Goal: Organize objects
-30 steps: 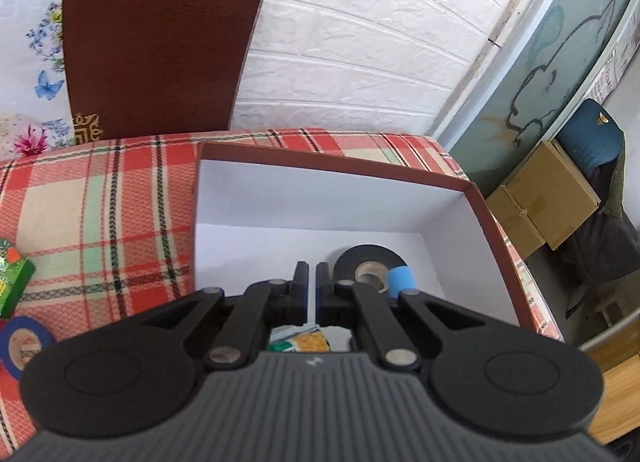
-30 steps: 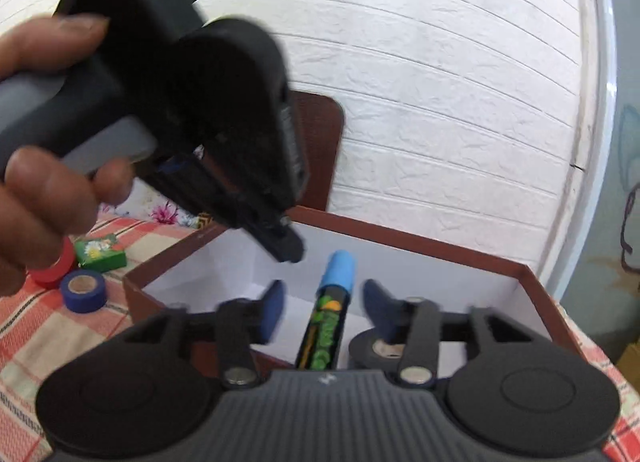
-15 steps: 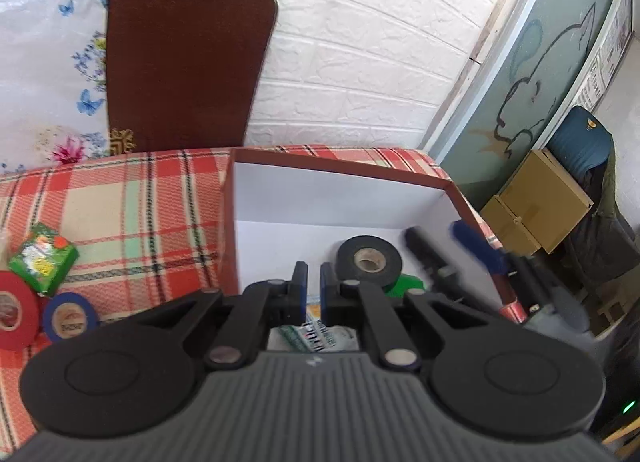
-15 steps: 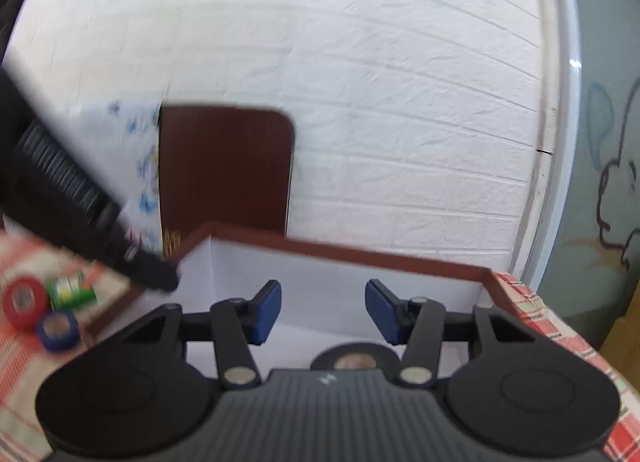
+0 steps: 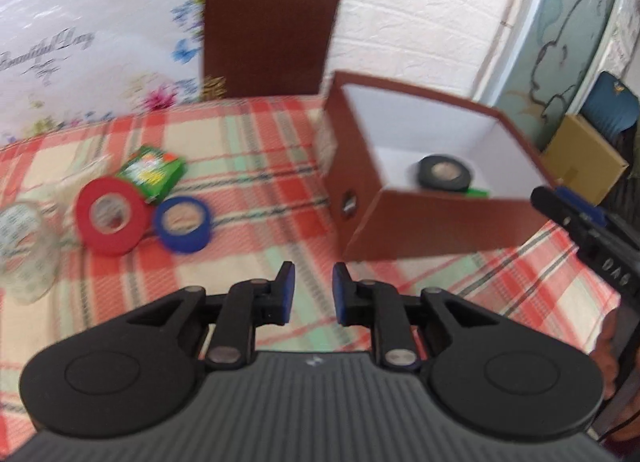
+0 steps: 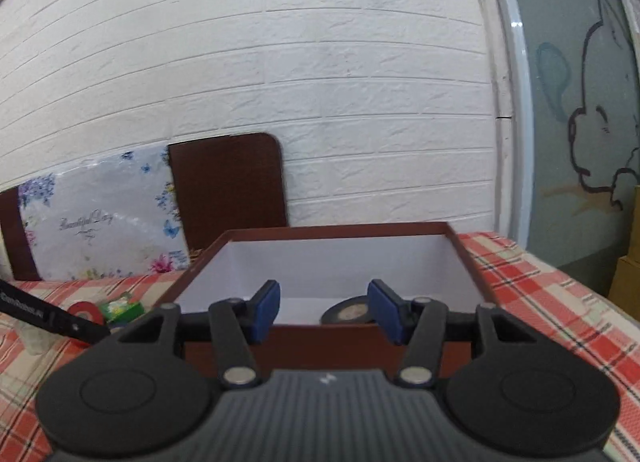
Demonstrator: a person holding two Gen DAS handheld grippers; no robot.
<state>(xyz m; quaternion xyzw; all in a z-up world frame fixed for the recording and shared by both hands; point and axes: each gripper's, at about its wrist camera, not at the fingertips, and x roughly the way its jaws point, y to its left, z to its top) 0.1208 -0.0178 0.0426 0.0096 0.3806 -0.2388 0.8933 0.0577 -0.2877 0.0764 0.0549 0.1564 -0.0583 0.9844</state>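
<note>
My left gripper [image 5: 314,290] hovers over the plaid tablecloth in front of the brown box [image 5: 440,222]. Its jaws are opening and nothing is between them. A red tape roll [image 5: 110,214], a blue tape roll [image 5: 183,222], a small green box [image 5: 152,172] and a clear tape roll [image 5: 24,238] lie to its left. Inside the box are a black tape roll [image 5: 444,172] and a green item [image 5: 478,193]. My right gripper [image 6: 326,312] stands open and empty just before the box's near wall [image 6: 328,342], with the black roll [image 6: 348,312] behind it.
A brown board [image 6: 228,186] and a floral panel [image 6: 100,218] lean on the white brick wall behind the table. Cardboard boxes [image 5: 580,158] stand on the floor beyond the table's right edge. A finger of the left gripper [image 6: 52,318] reaches in at the left of the right wrist view.
My left gripper drew back out of the box and to the left, and its jaws parted. The marker seen between my right fingers a second ago is gone from there.
</note>
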